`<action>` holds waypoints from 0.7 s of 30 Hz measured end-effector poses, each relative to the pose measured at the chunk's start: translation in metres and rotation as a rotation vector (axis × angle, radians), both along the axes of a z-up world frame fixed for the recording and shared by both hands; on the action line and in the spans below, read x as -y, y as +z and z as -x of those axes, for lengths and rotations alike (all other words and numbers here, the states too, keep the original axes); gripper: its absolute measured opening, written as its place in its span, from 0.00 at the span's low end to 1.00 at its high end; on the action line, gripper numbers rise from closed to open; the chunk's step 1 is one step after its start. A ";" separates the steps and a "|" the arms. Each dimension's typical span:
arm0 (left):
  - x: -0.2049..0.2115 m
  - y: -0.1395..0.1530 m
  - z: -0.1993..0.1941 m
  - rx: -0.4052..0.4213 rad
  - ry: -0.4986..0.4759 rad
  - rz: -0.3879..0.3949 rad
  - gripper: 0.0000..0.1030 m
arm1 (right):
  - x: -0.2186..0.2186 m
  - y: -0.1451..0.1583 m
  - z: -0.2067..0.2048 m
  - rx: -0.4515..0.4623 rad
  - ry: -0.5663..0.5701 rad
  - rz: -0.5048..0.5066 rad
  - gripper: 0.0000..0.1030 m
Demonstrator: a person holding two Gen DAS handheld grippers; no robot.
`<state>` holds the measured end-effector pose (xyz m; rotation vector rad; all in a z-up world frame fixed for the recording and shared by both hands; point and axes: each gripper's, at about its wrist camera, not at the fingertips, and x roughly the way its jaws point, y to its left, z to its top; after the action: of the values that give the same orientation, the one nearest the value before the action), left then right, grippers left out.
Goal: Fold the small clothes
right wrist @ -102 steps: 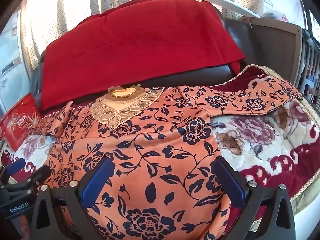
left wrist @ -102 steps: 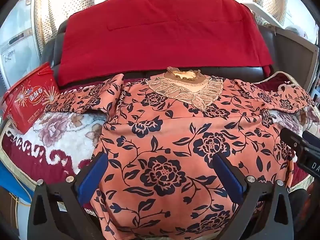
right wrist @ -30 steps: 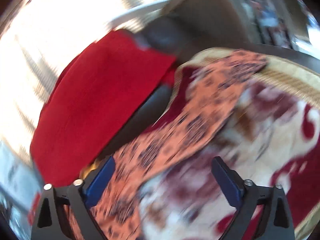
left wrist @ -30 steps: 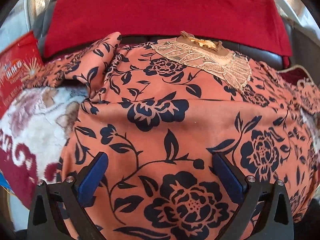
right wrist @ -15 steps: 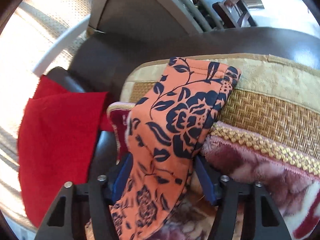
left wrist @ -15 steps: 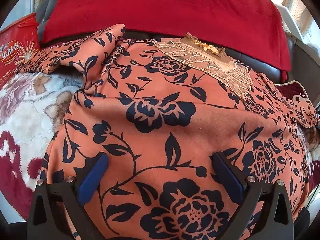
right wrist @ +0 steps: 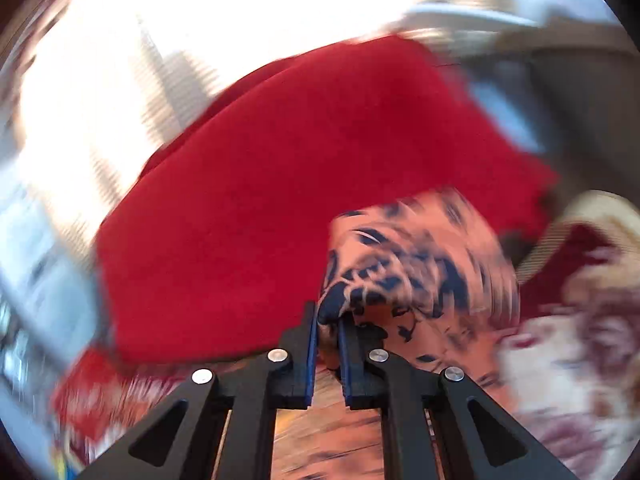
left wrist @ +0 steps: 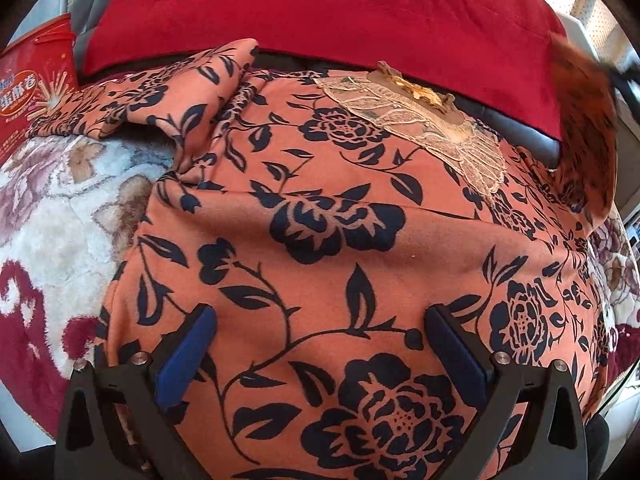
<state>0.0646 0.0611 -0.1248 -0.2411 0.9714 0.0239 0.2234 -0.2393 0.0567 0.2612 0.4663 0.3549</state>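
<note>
An orange knit top printed with dark navy roses and vines [left wrist: 320, 216] is lying spread face-up across the seat, filling the space ahead of and beneath the left tongs [left wrist: 320, 344]. Its beige lace collar panel [left wrist: 432, 120] is sitting ahead of those tongs and a little to their right, and one sleeve [left wrist: 168, 92] is stretching away ahead and to their left. The left tongs are standing wide, their blue-padded fingers [left wrist: 188, 352] hanging over the lower body of the top with nothing pinched between them; whether they are touching the cloth cannot be told.

The right tongs [right wrist: 328, 332] are narrowed down tight on the other sleeve [right wrist: 416, 264], which is bunching up just past their tips. In the left view that same sleeve [left wrist: 584, 128] is appearing as a blurred orange strip raised at the far right.

Under the top, a plush white blanket with maroon scrolls and faded flowers [left wrist: 52, 216] is showing to the left of the left tongs. A broad red cloth draped over the dark backrest [left wrist: 320, 12] is rising beyond the collar. A red printed snack tub [left wrist: 32, 92] is standing far ahead and to the left, just beside the spread sleeve's end.
</note>
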 end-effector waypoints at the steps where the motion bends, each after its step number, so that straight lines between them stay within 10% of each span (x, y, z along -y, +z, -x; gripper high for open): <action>1: -0.002 0.000 0.001 0.000 0.008 -0.004 1.00 | -0.028 -0.009 0.004 -0.016 0.060 0.031 0.10; 5: -0.015 0.001 0.004 -0.010 0.055 -0.006 1.00 | -0.149 -0.112 0.002 -0.242 0.226 0.293 0.33; 6: -0.019 0.001 0.004 -0.015 0.068 -0.002 1.00 | -0.160 -0.139 -0.004 -0.299 0.228 0.349 0.71; 7: -0.023 0.001 0.005 -0.019 0.083 0.007 1.00 | -0.164 -0.161 -0.011 -0.344 0.223 0.388 0.85; 14: -0.039 0.011 0.010 0.030 0.113 0.045 1.00 | -0.105 -0.137 0.062 -0.153 0.167 0.281 0.84; 21: -0.025 0.031 0.013 0.112 0.020 0.099 1.00 | 0.001 -0.161 0.057 -0.251 0.019 0.061 0.84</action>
<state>0.0520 0.0864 -0.0937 -0.3401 0.8592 -0.0199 0.1662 -0.2403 -0.1038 0.2430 0.7262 0.3275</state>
